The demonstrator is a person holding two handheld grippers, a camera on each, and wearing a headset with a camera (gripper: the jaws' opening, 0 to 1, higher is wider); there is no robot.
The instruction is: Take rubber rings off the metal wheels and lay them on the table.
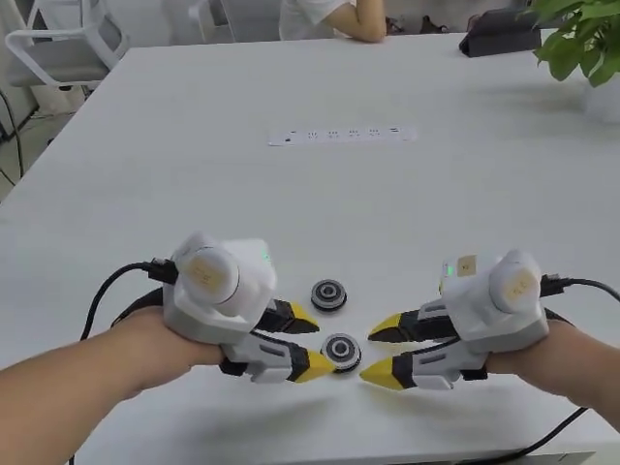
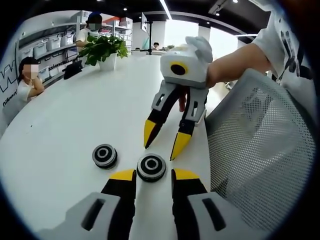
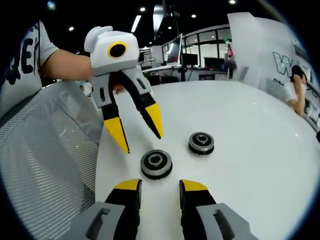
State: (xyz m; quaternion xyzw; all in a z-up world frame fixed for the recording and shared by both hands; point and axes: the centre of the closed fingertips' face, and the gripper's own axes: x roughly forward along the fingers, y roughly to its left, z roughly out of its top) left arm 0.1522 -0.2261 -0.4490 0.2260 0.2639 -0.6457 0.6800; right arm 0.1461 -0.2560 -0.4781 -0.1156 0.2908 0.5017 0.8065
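The near wheel [image 1: 340, 351], with its dark rubber ring still around the metal hub, lies flat on the white worktop [image 1: 194, 174] between the two facing pairs of tongs. The far wheel [image 1: 328, 294] lies flat just beyond it, apart from it and also still ringed. The left tongs [image 1: 316, 343] stand apart. In the left gripper view their yellow tips flank the near wheel's closest edge; I cannot tell whether they touch it. The right tongs [image 1: 367, 356] are also apart, with their tips just short of the same wheel. Farther up the worktop lies a white power strip [image 1: 342, 135], and a potted plant [image 1: 581, 39] stands at the far right corner.
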